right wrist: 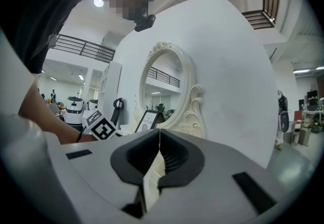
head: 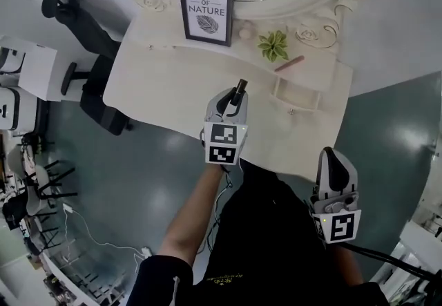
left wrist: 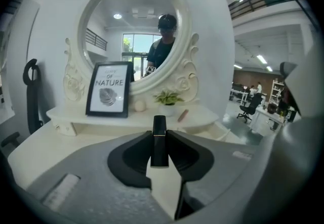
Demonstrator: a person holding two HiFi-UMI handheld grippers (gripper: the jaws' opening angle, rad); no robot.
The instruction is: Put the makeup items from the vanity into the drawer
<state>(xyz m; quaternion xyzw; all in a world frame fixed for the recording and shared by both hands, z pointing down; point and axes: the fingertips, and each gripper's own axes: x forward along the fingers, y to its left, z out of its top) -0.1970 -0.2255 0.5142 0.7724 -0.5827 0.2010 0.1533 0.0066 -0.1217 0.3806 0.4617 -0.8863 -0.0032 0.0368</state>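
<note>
My left gripper (head: 233,99) hangs over the white vanity (head: 166,83), shut on a black lipstick tube (head: 239,90) with a thin gold band. The tube (left wrist: 159,139) stands upright between the dark pads in the left gripper view. To its right, a small drawer (head: 297,97) in the vanity front stands pulled out. A pinkish makeup stick (head: 289,63) lies on the raised back shelf beside the plant, and also shows in the left gripper view (left wrist: 183,115). My right gripper (head: 331,159) is off the vanity's near right corner, jaws shut on nothing (right wrist: 159,137).
On the back shelf stand a framed "Love of Nature" print (head: 206,12), a small pale ball (head: 244,32) and a little green plant (head: 273,45), below the oval mirror (left wrist: 134,31). A black office chair (head: 90,56) stands left of the vanity.
</note>
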